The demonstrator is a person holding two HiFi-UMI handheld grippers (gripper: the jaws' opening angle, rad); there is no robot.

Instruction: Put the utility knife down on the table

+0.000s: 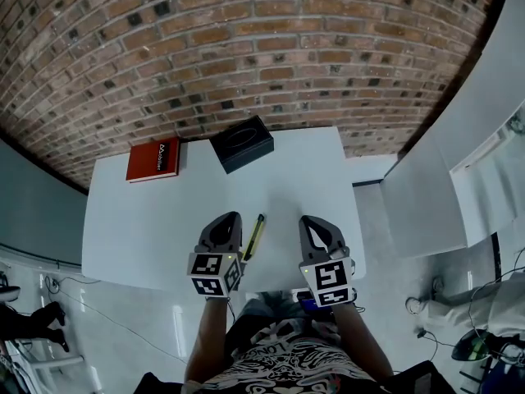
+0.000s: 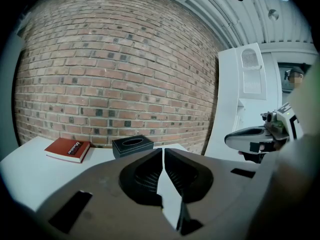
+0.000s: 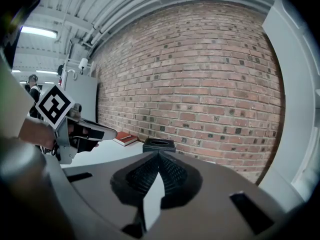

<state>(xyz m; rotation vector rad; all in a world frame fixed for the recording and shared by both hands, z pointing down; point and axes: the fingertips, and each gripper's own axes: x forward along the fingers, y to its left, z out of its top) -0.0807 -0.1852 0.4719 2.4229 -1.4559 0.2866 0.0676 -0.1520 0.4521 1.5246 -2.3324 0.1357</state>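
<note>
I judge the put-down step as good as finished; the utility knife lies flat on the white table, near its front edge, between my two grippers and just beside the left gripper; from the head view I cannot tell whether it brushes that gripper's side, but nothing holds it. In the left gripper view the jaws are pressed together tip to tip, with nothing pinched between them; the right gripper shows the same in its own view, closed on itself and empty, a little apart from the knife on its other side.

As I read it, the next move is only to draw both hands back without nudging the knife; the left one needs care, since the knife lies so close alongside it.

The knife looks long and slim, with a yellow-green body and a dark strip along it; it points away from me toward the brick wall, slightly slanted; whether the blade is out is too small to tell. At the far edge, well apart from it, lie a red book and a black box.
</note>
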